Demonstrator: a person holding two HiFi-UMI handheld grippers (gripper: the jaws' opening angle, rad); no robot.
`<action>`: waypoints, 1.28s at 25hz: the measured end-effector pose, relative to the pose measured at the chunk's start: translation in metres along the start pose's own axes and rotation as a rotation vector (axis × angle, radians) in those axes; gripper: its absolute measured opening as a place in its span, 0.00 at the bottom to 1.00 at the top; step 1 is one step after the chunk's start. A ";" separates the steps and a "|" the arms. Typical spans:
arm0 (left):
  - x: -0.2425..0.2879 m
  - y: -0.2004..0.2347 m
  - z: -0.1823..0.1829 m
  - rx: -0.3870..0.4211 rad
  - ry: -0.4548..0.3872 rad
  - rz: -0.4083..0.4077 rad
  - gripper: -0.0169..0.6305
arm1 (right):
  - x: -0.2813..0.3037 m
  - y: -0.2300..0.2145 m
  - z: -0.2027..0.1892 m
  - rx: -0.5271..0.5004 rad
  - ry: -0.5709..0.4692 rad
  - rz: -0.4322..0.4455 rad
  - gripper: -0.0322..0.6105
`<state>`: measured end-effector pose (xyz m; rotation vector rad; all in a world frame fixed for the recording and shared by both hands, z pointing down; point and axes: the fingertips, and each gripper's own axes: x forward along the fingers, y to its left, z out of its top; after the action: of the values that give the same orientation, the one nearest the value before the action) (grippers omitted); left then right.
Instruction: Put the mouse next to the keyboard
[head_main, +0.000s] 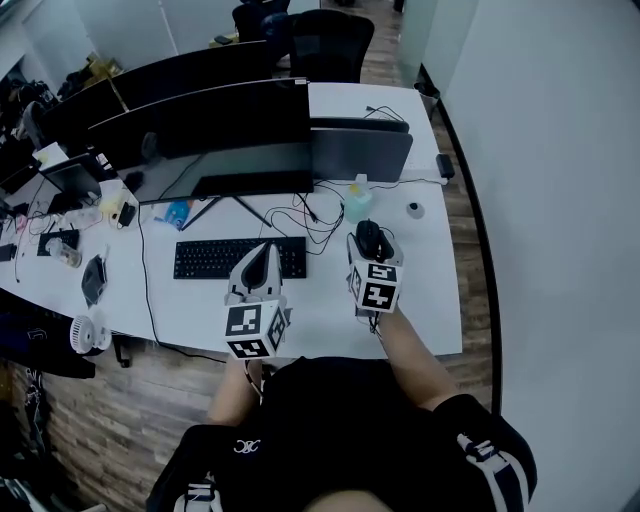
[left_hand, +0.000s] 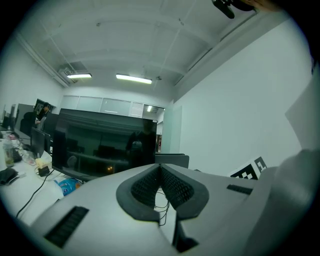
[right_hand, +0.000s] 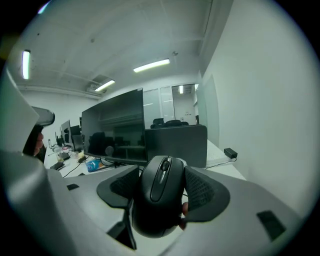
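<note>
The left gripper (head_main: 266, 248) is hovering over the right end of the black keyboard (head_main: 215, 258) on the white tabletop (head_main: 430, 300), its fingers (left_hand: 145, 189) pressing together with nothing between them. To the right of the keyboard, a little apart from it, the right gripper (head_main: 371, 236) is pointing toward the monitors (head_main: 200, 125) behind the keyboard, its fingers (right_hand: 204, 192) clamping the black mouse (right_hand: 159, 195) by its sides, scroll wheel facing the gripper's camera.
</note>
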<state>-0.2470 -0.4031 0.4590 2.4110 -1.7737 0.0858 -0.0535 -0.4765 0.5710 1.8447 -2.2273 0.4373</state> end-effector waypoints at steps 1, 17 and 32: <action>-0.001 0.006 0.000 -0.002 -0.001 0.003 0.05 | 0.005 0.004 -0.006 -0.004 0.018 -0.003 0.53; -0.005 0.074 -0.001 -0.023 0.004 0.032 0.05 | 0.081 0.042 -0.099 -0.004 0.242 -0.020 0.52; -0.011 0.091 -0.004 0.022 0.024 0.049 0.05 | 0.096 0.047 -0.193 0.012 0.461 -0.040 0.52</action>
<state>-0.3373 -0.4183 0.4688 2.3719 -1.8305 0.1400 -0.1222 -0.4868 0.7801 1.5895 -1.8759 0.7798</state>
